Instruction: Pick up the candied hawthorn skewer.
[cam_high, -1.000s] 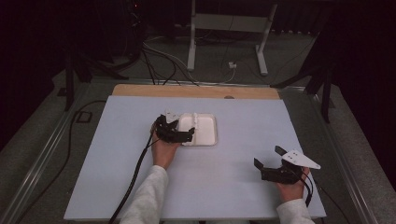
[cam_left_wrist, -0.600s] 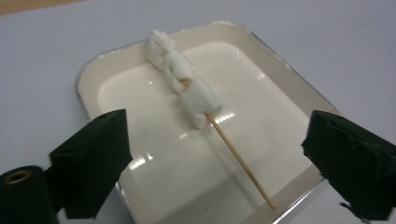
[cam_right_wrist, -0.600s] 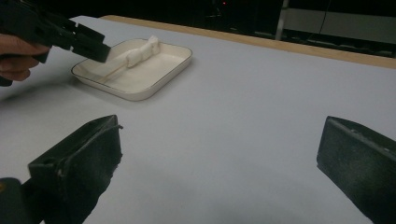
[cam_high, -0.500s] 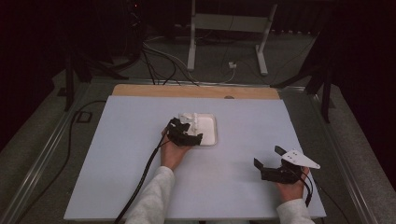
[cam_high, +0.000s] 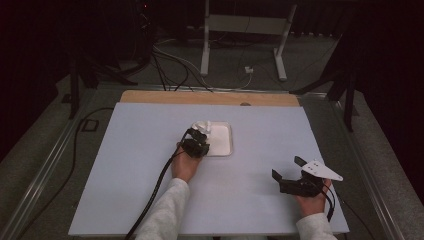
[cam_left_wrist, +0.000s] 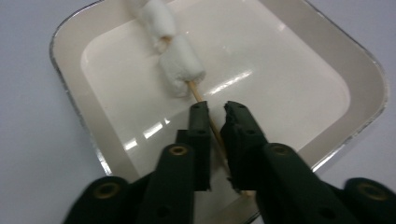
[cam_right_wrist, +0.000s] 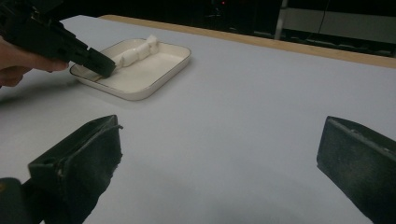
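A white tray (cam_left_wrist: 355, 70) holds a wooden skewer (cam_left_wrist: 198, 93) threaded with white marshmallows (cam_left_wrist: 182, 65). My left gripper (cam_left_wrist: 217, 109) reaches into the tray from its near left corner. Its jaws have just been closing and now pinch the bare stick just below the lowest marshmallow. In the high view the left gripper (cam_high: 197, 142) sits at the tray (cam_high: 225, 145) with the marshmallows (cam_high: 202, 126) beyond it. My right gripper (cam_high: 286, 167) rests low over the table at the front right, jaws wide open and with nothing between them (cam_right_wrist: 219, 130).
The white table top (cam_high: 150, 175) ends in a wooden strip (cam_high: 210, 97) at the back. A black cable (cam_high: 155, 195) trails from the left gripper toward the front edge. Metal stand legs (cam_high: 240, 45) and cables lie on the floor behind.
The left gripper moved right and slightly down to the tray's near corner, and its jaws closed on the skewer. The right gripper stayed put.
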